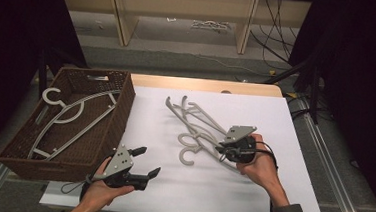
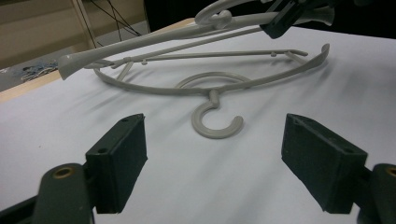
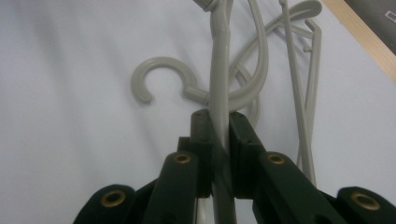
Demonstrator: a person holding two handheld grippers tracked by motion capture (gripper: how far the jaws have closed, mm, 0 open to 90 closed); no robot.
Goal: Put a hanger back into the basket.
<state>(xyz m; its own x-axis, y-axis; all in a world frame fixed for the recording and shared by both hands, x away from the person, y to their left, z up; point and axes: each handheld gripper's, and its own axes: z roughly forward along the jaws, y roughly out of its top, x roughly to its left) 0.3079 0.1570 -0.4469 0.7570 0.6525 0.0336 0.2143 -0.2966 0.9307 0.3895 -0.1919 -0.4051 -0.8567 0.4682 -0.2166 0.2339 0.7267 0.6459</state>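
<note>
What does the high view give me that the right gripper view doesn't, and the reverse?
High view alone: the wicker basket holding a hanger, and the left claw open beside it. Right gripper view alone: close up, the right claw shut on the top hanger's arm. Both: the hangers on the white table, one hook lying flat.

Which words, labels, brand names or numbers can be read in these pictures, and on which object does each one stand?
None can be read.
Grey hangers: plain plastic, no marking visible.
Wicker basket: no label visible.
Left gripper and right gripper: grey plates and black jaws bear only screw holes.
White table cover: blank.
</note>
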